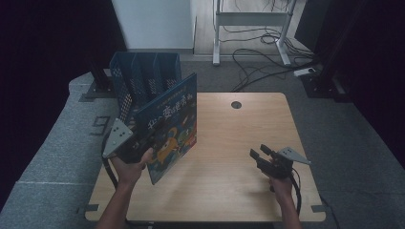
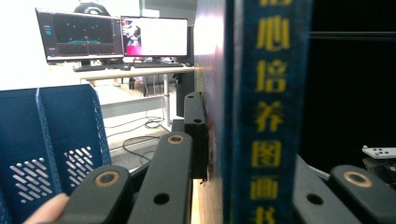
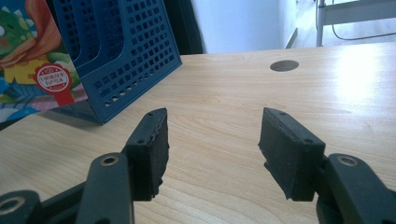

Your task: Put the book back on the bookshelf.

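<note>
Picture book (image 1: 171, 125), blue-covered, is being held upright by the left gripper (image 1: 138, 145), whose jaws are clamping its spine edge just in front of the blue file rack (image 1: 143, 76). Slotting it into the rack is probably what is remaining. Right gripper (image 1: 260, 155) is hovering empty, half-spread, over the wooden table (image 1: 239, 138), well apart from the rack; cables are lying on the grey floor (image 1: 267, 57) behind.

Looks like a lab / recording workspace in an office. Landmark: wooden table (image 1: 229, 143) with a cable grommet hole, on grey carpet tiles. Dark curtains hang on both sides of the table. Behind it: loose cables (image 1: 258, 62) on the floor and a white height-adjustable desk frame (image 1: 250, 21). Beyond the table in the left gripper view: a desk with two lit monitors (image 2: 112, 37) and a keyboard.
</note>
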